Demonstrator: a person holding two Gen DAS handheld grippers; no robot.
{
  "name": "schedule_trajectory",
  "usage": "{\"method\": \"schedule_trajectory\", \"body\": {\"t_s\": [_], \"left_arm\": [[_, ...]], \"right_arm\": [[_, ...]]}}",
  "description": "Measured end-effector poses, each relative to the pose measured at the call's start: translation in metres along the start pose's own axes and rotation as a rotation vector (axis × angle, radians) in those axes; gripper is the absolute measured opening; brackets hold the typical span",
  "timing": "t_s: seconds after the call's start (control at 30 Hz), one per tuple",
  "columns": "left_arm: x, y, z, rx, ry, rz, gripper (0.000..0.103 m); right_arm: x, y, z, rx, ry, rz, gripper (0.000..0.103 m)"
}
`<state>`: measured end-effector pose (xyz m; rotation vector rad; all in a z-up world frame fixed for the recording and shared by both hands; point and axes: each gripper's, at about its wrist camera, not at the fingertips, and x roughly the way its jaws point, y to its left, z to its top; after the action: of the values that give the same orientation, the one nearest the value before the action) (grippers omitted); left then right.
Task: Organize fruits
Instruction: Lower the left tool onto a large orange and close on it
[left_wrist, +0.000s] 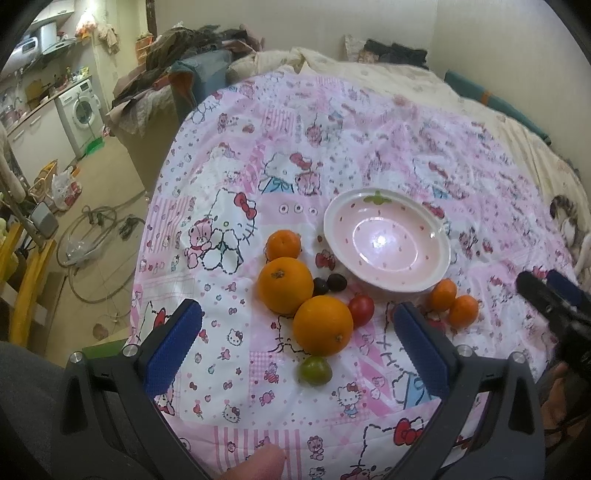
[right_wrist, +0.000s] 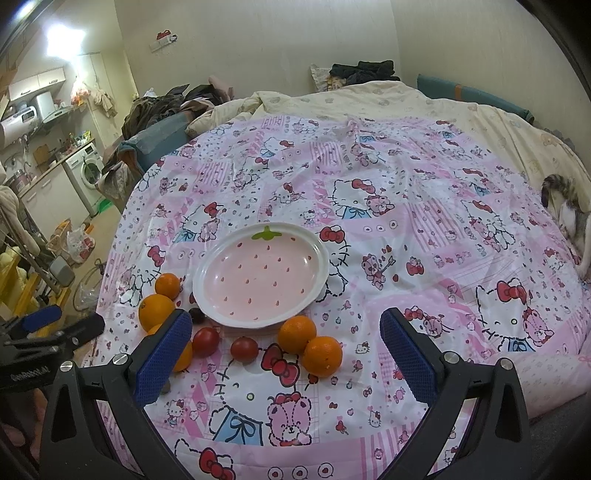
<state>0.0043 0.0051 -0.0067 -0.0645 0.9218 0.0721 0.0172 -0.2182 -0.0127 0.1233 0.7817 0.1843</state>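
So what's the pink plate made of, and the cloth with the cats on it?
The plate looks like glazed ceramic: glossy, with a bright light glare in its middle and a thick white rim, though hard plastic can't be ruled out. The cloth looks like thin plastic sheet or coated fabric: it has a slight sheen and sharp little crinkles rather than soft folds.

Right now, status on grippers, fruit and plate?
Left gripper open, empty. Right gripper open, empty. Strawberry plate bare; oranges, tomatoes loose on cloth. Nothing blocking.
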Motion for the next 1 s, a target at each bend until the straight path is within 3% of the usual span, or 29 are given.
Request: {"method": "schedule_trajectory", "body": {"t_s": [0.1,0.27,0.5,0.7,0.83,1.0], "left_arm": [[0.018,-0.003,0.003,0.031,0.094,0.015,0.102],[0.044,0.006,0.009,-0.002,0.235,0.017,0.102],[0.061,0.014,0.019,-0.061,0.321,0.012,0.102],[0.085,0.016,0.020,-0.118,0.419,-0.018,0.102],[0.105,0.003,0.014,-0.125,0.488,-0.031,0.090],[0.125,-0.008,0.010,-0.164,0.539,-0.038,0.090]], "right_arm": [[0.003,-0.007,0.003,0.037,0.029,0.025,0.103],[0.018,-0.018,0.011,0.071,0.121,0.066,0.103],[0.048,-0.038,0.022,0.111,0.272,0.103,0.103],[0.064,-0.055,0.017,0.174,0.299,0.096,0.103],[0.071,-0.057,0.015,0.182,0.306,0.091,0.103],[0.074,-0.059,0.012,0.193,0.309,0.087,0.103]]}}
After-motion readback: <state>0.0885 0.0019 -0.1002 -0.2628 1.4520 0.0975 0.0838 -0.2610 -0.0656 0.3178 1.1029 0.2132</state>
